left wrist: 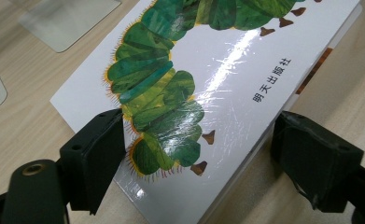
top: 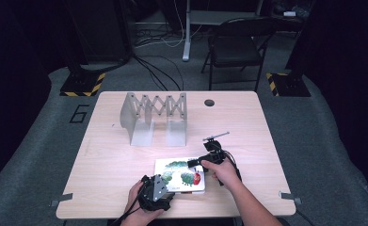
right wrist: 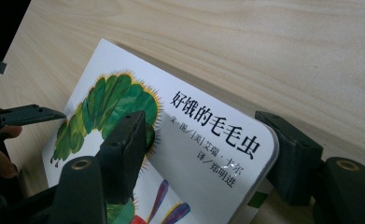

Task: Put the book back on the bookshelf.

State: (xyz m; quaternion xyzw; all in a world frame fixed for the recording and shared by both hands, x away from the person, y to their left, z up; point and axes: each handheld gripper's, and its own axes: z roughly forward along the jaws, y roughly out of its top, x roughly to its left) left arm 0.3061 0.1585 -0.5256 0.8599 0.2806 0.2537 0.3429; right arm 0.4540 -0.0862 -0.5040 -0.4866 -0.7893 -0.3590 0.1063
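While the picture book point(top: 180, 175) is lying flat near the bench's point(top: 111, 155) front edge, the left hand-held gripper point(top: 165, 188) is straddling one corner, jaws spread, not pressing. The right hand-held gripper point(top: 194, 163) is bracketing the far corner, apparently not yet pinching. Glossy and stiff, it is likely sliding easily; gripping edges seems safest.

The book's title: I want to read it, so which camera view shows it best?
The right gripper view: the large black title characters on the book lie sharp between the jaws. The left gripper view shows the book's caterpillar body and small publisher print. The high view shows the book too small to read.
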